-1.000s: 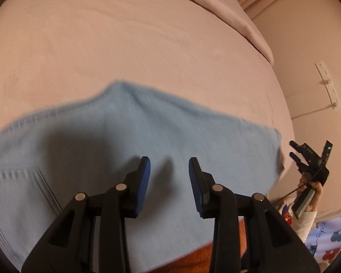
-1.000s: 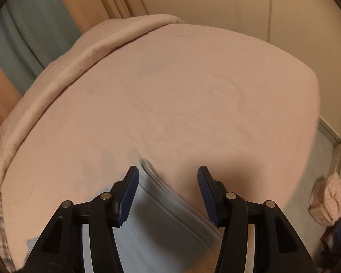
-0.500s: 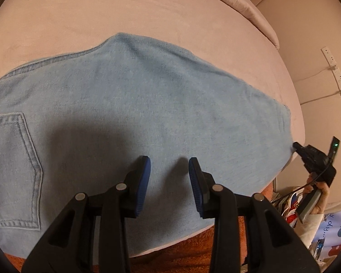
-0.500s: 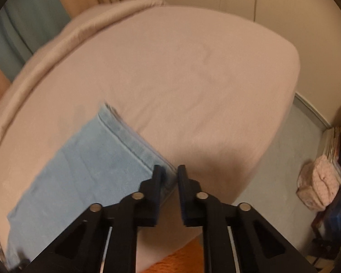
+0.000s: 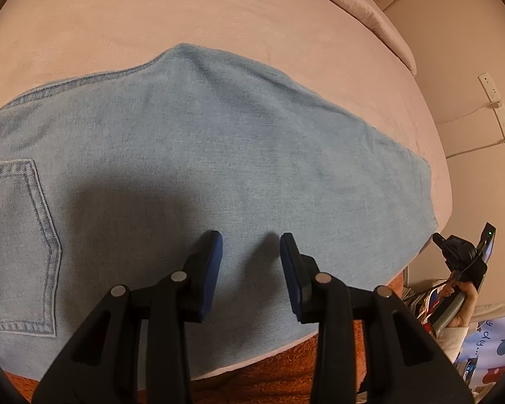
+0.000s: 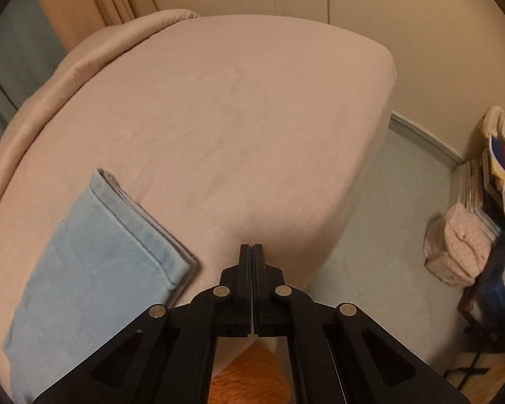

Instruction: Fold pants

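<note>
pale blue denim pants lie flat on a bed with a pinkish-beige cover, along its near edge. in the left wrist view the cloth fills most of the lower frame, with a stitched back pocket at the far left and a seamed edge running up to a soft peak near the middle. the far right end of the pants reaches close to the corner of the mattress. in the right wrist view the same pants show as a folded band at the lower left, with stacked hem layers at the end nearest the gripper.

the left gripper hangs just above the denim, its blue-padded fingers spread apart with nothing between them; its shadow falls on the cloth beneath. the right gripper has its two fingers pressed together with nothing between them, and it sits over the bed's near edge just beside the hem end of the pants, apart from the cloth. that right gripper also appears at the right edge of the left wrist view, held in a hand beyond the bed corner.

an orange fuzzy rug lies under the near side of the bed. a white power strip is fixed to the wall, with a cord running from it. on the floor to the right stand a pale quilted bag and a stack of books or magazines.
</note>
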A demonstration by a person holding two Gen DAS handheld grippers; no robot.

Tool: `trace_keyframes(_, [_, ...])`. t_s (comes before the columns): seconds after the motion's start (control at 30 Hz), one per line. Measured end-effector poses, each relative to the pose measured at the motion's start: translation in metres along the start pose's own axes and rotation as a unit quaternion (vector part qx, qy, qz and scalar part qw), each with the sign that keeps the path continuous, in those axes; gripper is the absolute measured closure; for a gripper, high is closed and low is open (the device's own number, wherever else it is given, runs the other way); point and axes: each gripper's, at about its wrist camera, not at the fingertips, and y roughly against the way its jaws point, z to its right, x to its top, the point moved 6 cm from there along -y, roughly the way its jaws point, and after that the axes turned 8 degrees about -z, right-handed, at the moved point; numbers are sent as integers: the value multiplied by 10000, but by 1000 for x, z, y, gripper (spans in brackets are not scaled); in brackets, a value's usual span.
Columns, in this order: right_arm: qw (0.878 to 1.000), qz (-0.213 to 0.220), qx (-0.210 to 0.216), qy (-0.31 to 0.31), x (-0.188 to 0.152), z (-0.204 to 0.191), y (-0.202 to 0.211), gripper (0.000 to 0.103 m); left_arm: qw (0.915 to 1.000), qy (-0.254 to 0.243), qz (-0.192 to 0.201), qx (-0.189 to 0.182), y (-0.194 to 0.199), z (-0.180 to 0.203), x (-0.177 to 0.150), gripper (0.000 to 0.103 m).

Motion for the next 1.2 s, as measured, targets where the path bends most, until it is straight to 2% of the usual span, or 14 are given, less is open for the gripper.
trace_keyframes(0.07, [9998, 120, -158, 34, 2, 0, 5, 103, 10000, -3, -10, 43, 1, 2, 0, 65])
trace_keyframes(0.2, [9994, 106, 334, 19, 4, -11, 14, 103, 9999, 9, 16, 115, 0, 5, 0, 65])
trace_keyframes(0.37, [9977, 102, 663, 115, 2, -28, 21, 101, 9999, 106, 35, 6, 0, 3, -2, 64])
trace_keyframes(0.4, [9971, 89, 745, 144, 2, -32, 22, 95, 10000, 86, 31, -9, 0, 3, -2, 63])
trace_keyframes(0.43, [9967, 94, 790, 180, 3, -35, 22, 79, 10000, 56, 24, -27, 0, 3, -2, 63])
trace_keyframes(0.47, [9963, 118, 814, 227, 4, -39, 23, 69, 10000, 54, 23, -44, 0, 3, -2, 63])
trace_keyframes(0.5, [9962, 155, 805, 277, 4, -43, 23, 52, 10000, 70, 26, -65, 0, 3, -2, 63])
trace_keyframes(0.53, [9965, 195, 756, 304, 4, -45, 21, 51, 9999, 88, 30, -78, 0, 3, -2, 63])
trace_keyframes(0.67, [9967, 63, 651, 471, 3, -52, 7, 52, 9999, 108, 37, -104, 1, 1, -3, 63])
trace_keyframes(0.77, [9973, 98, 351, 630, 2, -58, 2, 71, 9999, 93, 37, -128, 1, 1, -3, 63])
trace_keyframes(0.8, [9972, 170, 153, 706, 1, -58, 3, 87, 9999, 81, 35, -137, 1, 1, -4, 63])
trace_keyframes(0.83, [9969, 218, 31, 751, 1, -57, 5, 98, 9999, 64, 29, -143, 1, 0, -3, 63])
trace_keyframes(1.03, [9967, 232, 117, 764, 3, -51, 12, 101, 9997, 82, -1, -215, 0, 2, -2, 56])
trace_keyframes(1.2, [9981, 426, 14, 439, 4, -40, 21, 101, 9999, 1, 19, -124, -1, 9, -3, 54])
